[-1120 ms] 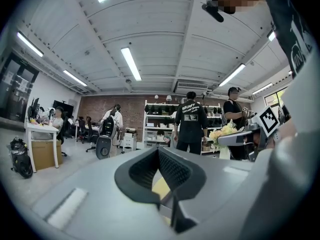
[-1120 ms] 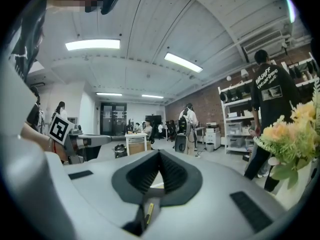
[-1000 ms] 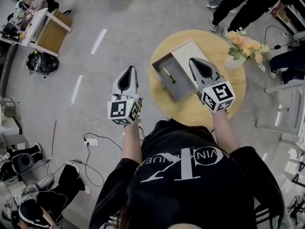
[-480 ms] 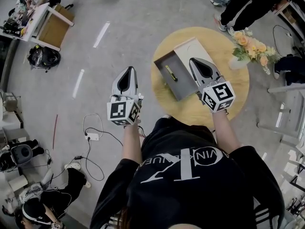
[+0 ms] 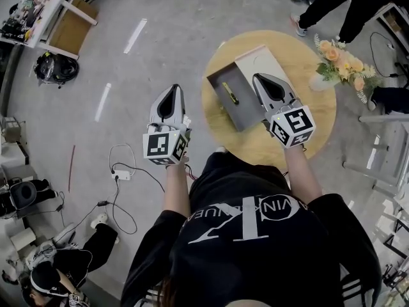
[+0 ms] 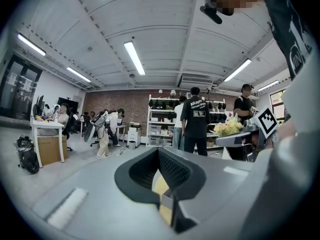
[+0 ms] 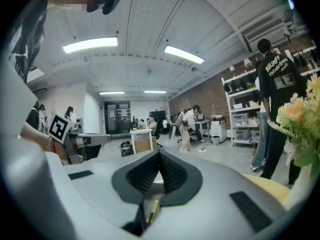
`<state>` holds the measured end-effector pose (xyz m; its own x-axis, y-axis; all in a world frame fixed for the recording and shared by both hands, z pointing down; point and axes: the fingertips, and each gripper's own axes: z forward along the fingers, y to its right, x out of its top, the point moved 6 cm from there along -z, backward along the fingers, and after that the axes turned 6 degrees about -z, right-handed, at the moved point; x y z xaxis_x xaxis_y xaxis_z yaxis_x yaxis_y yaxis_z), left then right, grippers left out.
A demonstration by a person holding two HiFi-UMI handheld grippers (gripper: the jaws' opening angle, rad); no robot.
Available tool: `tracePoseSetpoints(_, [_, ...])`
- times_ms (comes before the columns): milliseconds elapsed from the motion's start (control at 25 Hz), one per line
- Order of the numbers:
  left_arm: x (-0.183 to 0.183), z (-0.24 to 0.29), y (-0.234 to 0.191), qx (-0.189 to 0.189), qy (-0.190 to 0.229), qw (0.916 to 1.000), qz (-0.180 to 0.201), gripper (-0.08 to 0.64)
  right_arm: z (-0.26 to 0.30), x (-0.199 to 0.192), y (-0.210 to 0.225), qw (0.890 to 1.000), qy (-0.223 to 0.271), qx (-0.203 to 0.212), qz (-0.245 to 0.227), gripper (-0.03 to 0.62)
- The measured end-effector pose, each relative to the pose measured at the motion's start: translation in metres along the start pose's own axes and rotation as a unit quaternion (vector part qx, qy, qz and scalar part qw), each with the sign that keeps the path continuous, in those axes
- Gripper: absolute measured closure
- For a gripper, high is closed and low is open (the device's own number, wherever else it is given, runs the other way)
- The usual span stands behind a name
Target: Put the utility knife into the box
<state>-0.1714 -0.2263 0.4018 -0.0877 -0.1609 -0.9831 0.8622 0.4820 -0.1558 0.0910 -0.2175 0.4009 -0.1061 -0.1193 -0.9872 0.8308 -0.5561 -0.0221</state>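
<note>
Just beside the right claw (image 5: 259, 77), the utility knife (image 5: 229, 93) lies inside the box (image 5: 241, 115), unmoved this past second, with that claw and the left claw (image 5: 174, 89) both pinched together on nothing, so the job looks done.

I've got a round yellow-wood table (image 5: 297, 59) standing on the grey floor (image 5: 160, 43). Directly on the tabletop, toward its ten o'clock side, lies an open grey box (image 5: 238, 112) set askew, and its pale lid (image 5: 259, 59) lies flat against the box's far side, toward twelve o'clock. Between two and three o'clock, right at the rim, a white vase (image 5: 318, 82) of peach and cream flowers (image 5: 342, 66) stands well apart from the box.
</note>
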Motion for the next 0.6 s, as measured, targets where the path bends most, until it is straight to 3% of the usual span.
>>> tracePoseSetpoints(600, [-0.0066, 0.0057, 0.0008, -0.005, -0.007, 0.9999, -0.007, 0.554, 0.0003, -0.0026, 0.0006, 1.000, -0.002, 0.005, -0.007, 0.578])
